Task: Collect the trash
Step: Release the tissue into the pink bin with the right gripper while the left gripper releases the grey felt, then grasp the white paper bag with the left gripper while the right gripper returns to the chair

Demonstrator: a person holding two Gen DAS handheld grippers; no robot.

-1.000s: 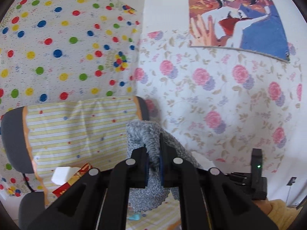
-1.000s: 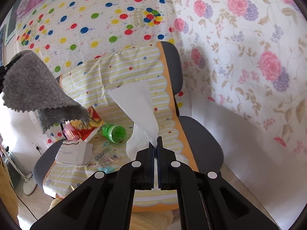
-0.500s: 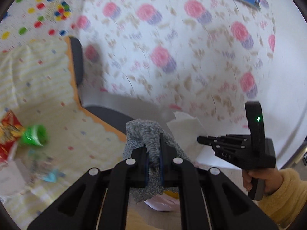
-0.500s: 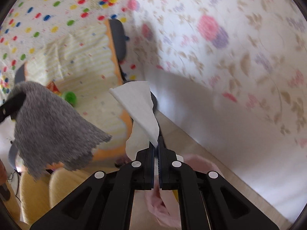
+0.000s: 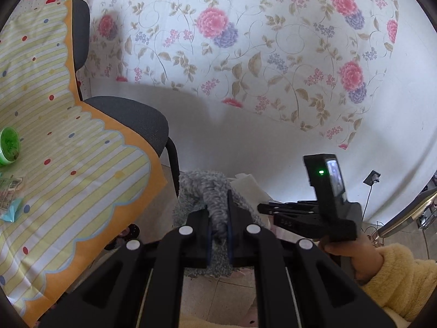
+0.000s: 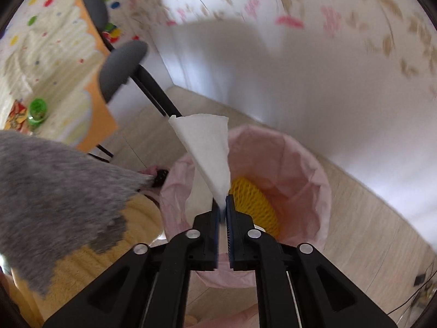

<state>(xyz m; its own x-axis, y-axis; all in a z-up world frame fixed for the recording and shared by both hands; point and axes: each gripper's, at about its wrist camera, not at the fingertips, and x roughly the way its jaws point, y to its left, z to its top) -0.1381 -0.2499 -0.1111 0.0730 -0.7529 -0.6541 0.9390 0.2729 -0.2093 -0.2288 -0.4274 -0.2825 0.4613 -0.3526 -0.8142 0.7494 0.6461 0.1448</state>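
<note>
My right gripper (image 6: 223, 207) is shut on a white tissue (image 6: 207, 147) and holds it over the open mouth of a bin lined with a pink bag (image 6: 308, 169); yellow foam netting (image 6: 251, 202) lies inside. My left gripper (image 5: 218, 218) is shut on a grey cloth (image 5: 204, 188), which hangs at the left of the right wrist view (image 6: 54, 191). The right gripper (image 5: 308, 216) shows in the left wrist view, with the tissue's edge (image 5: 245, 179) behind the cloth.
A grey chair (image 5: 131, 117) draped with a striped yellow cover (image 5: 68, 164) stands left, bearing a green lid (image 5: 9, 145), a red packet (image 6: 13, 117) and small scraps (image 5: 11, 210). A floral-papered wall (image 5: 245, 54) is behind. Wooden floor (image 6: 368, 218) surrounds the bin.
Both grippers have swung right and down from the chair toward the floor. The tissue now hangs over the pink bin, which has come fully into view. The cloth stays gripped.
</note>
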